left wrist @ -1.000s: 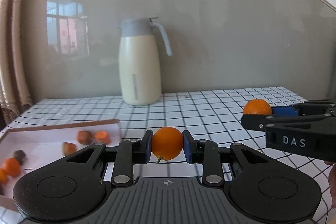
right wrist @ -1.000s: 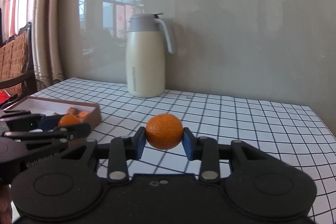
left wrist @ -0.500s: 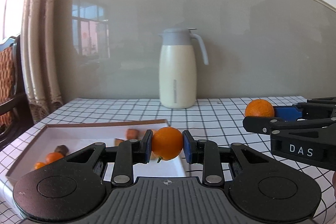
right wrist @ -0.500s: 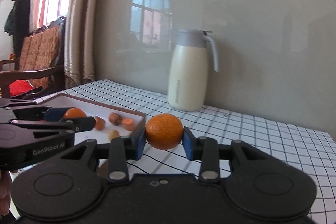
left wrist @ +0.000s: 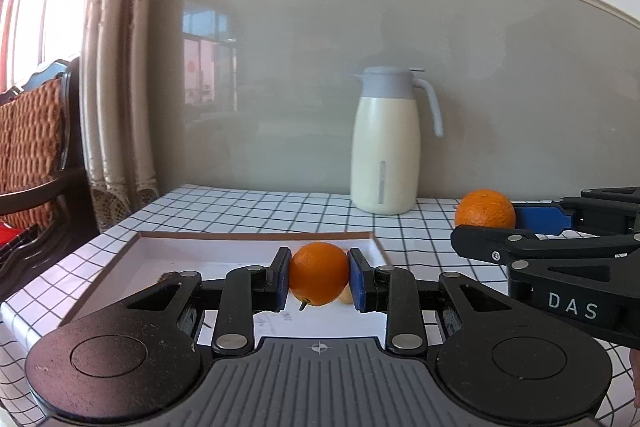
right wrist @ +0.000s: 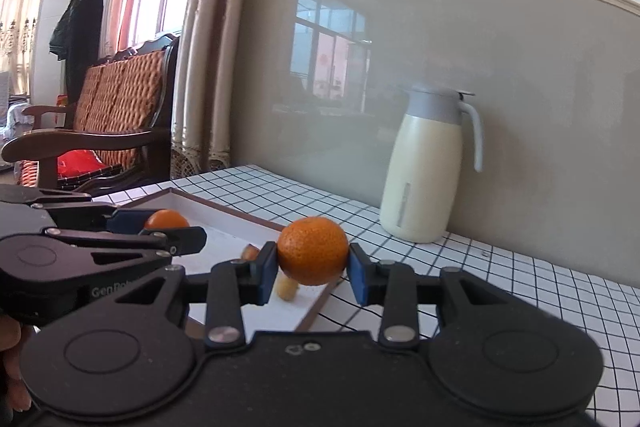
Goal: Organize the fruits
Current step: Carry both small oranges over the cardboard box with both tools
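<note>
My left gripper point(left wrist: 319, 274) is shut on a small orange point(left wrist: 319, 273) and holds it above the white tray point(left wrist: 256, 237) with a brown rim. My right gripper point(right wrist: 312, 259) is shut on a second orange point(right wrist: 313, 251) above the tray's right corner point(right wrist: 316, 307). In the left wrist view the right gripper's orange point(left wrist: 485, 209) shows at the right. In the right wrist view the left gripper's orange point(right wrist: 166, 219) shows at the left. A small yellowish fruit point(right wrist: 287, 289) lies in the tray under the right gripper.
A cream jug with a grey lid point(left wrist: 386, 143) stands at the back of the checked table point(left wrist: 280, 203) against the grey wall. A wooden chair with an orange cushion point(right wrist: 112, 99) stands to the left of the table, by the curtains.
Both grippers have swung left with their oranges. They now hang over the tray's right part, and the jug has shifted right in both views.
</note>
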The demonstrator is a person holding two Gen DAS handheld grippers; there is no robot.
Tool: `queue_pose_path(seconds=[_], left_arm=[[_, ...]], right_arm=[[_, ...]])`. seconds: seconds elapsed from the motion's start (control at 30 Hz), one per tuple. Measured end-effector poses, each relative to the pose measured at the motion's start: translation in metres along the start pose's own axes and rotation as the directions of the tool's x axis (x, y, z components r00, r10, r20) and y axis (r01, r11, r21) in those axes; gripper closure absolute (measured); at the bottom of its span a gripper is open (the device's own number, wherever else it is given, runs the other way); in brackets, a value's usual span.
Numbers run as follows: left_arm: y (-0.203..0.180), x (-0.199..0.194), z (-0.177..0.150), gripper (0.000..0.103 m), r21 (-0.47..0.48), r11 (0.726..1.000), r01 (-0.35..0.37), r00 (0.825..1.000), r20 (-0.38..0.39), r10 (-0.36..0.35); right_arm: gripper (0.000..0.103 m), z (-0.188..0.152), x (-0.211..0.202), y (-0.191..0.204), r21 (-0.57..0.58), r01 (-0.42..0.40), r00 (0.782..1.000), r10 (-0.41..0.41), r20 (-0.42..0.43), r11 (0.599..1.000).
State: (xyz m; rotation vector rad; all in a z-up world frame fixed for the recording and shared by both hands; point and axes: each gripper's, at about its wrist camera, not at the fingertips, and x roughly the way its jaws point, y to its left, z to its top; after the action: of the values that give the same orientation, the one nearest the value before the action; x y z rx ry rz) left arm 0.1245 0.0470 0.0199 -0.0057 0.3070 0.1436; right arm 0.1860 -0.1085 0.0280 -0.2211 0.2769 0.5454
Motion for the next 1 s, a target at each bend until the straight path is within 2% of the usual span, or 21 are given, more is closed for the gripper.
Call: queue_pose_path(seconds=[0.57, 1.0], left_arm=[[0.05, -0.001, -0.008, 0.073, -0.031, 0.996, -0.088, 0.996, -0.012, 0.087], [0.082, 0.014, -0.009, 0.073, -0.032, 0.988, -0.149, 0.989, -0.03, 0.148]], right_arm=[[0.075, 0.005, 0.016, 0.033, -0.028, -0.056, 0.998, 0.056, -0.003, 0.998], [0.075, 0.009, 0.034, 0.047, -0.031, -0.066, 0.998, 0.066, -0.003, 0.997]])
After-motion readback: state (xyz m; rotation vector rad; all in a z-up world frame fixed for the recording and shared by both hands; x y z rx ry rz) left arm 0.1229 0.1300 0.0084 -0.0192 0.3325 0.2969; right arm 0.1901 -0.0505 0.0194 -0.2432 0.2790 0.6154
